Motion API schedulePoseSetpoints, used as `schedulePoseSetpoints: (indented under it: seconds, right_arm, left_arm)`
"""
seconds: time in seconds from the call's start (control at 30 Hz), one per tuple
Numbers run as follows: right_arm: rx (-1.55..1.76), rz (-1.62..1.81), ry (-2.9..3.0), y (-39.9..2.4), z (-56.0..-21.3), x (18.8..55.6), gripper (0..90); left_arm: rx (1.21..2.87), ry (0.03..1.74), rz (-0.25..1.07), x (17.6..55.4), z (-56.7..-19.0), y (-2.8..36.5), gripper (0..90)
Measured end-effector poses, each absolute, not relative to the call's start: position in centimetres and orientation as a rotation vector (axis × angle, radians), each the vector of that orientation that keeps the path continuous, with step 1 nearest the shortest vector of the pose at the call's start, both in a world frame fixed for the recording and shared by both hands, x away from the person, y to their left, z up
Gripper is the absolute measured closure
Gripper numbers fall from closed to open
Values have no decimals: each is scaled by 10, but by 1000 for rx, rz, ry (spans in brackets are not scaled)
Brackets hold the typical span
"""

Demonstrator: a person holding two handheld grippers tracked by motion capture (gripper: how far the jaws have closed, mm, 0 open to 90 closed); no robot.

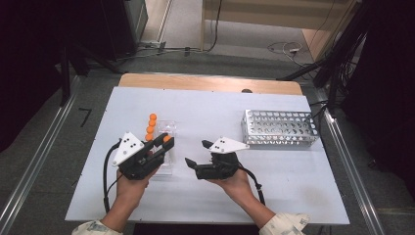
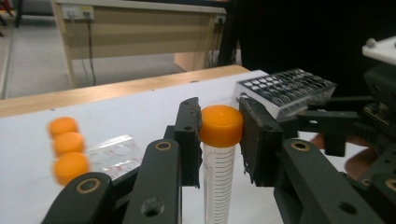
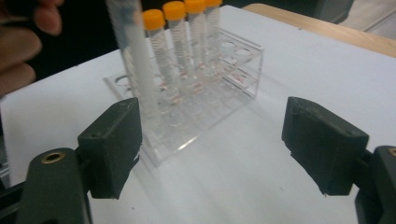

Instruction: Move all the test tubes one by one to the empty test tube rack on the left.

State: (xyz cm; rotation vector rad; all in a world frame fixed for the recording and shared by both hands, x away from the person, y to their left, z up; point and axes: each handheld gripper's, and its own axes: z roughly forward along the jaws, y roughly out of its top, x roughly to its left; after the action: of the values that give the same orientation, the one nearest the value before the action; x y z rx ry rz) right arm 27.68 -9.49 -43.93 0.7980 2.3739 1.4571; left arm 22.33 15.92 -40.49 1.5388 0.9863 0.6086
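My left gripper (image 1: 164, 142) (image 2: 219, 140) is shut on the orange cap of a clear graduated tube (image 1: 168, 138) (image 2: 220, 125) and holds it upright over the clear plastic rack (image 1: 165, 161). Three more orange-capped tubes (image 1: 150, 128) (image 3: 180, 42) stand in that rack. In the right gripper view the held tube's body (image 3: 133, 51) hangs in front of the rack (image 3: 205, 112). My right gripper (image 1: 196, 152) (image 3: 217, 144) is open a little to the right of the rack, its jaws pointing at it with nothing between them.
A white perforated rack (image 1: 279, 128) (image 2: 287, 91) sits empty at the table's right rear. The white tabletop (image 1: 293, 196) has free room in front and to the right. A wooden edge (image 1: 210, 82) runs along the back.
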Motion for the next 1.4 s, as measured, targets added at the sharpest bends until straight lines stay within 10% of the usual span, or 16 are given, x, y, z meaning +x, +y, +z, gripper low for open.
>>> schedulePoseSetpoints:
  seconds: [1.4]
  right_arm:
    - [883, 1419, 2304, -139, -437, 278, 197]
  left_arm:
    - [1563, 1131, 850, 225, -433, 188, 701]
